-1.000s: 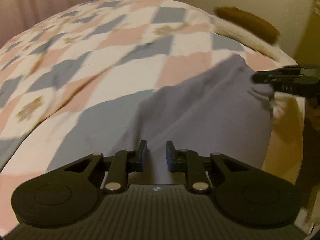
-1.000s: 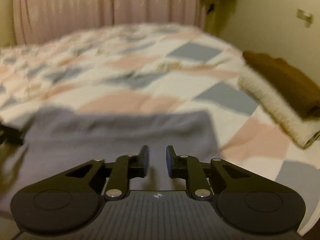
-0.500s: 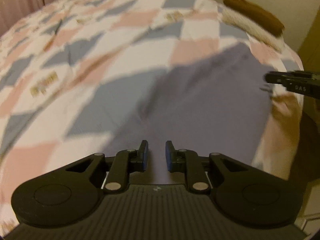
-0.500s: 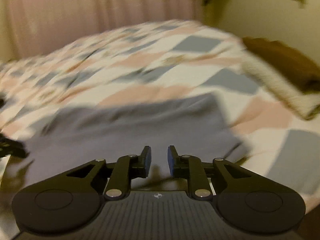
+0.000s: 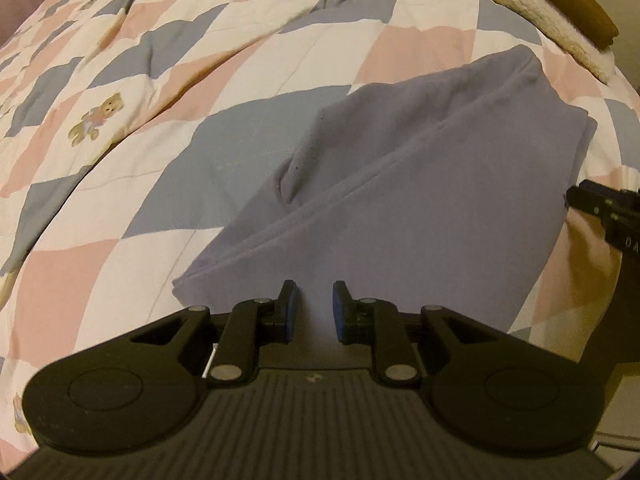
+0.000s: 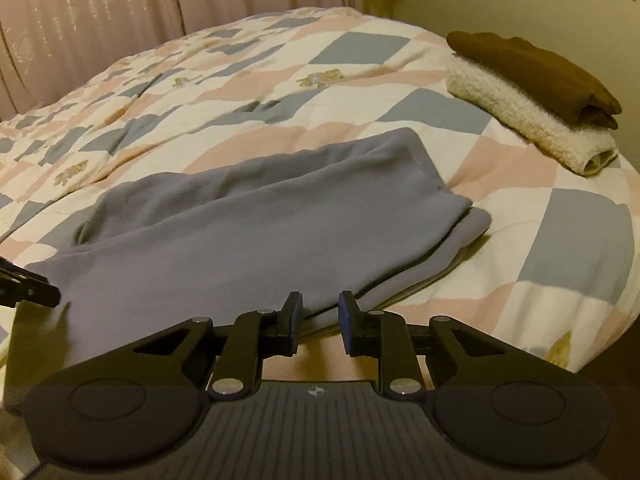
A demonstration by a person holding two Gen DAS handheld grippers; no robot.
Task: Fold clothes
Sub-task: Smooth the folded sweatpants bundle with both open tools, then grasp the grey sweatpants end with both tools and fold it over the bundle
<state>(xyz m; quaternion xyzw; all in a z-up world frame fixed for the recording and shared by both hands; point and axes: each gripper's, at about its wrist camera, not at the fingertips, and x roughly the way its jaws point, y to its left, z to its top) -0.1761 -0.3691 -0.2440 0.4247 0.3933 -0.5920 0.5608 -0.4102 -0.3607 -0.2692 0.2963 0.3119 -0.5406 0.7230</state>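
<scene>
A grey-lavender garment (image 5: 420, 184) lies folded in layers on the checkered quilt (image 5: 120, 128), its long folded edge running diagonally. My left gripper (image 5: 314, 305) hovers open over the garment's near left part, with only cloth showing behind the gap. In the right wrist view the same garment (image 6: 248, 224) stretches from left to right. My right gripper (image 6: 320, 314) stands open at its near edge, nothing between the fingers. Each gripper shows at the edge of the other's view: the right gripper (image 5: 600, 210) and the left gripper (image 6: 28, 286).
A brown folded garment (image 6: 532, 72) rests on a cream fleece one (image 6: 520, 120) at the back right of the bed. Pink curtains (image 6: 160, 8) hang behind the bed. The quilt (image 6: 560, 240) drops off at the near and right edges.
Both views have shifted and sharpened. The left gripper has dropped closer to the garment, and the right one has drawn back to its near edge. The jaw gaps look unchanged.
</scene>
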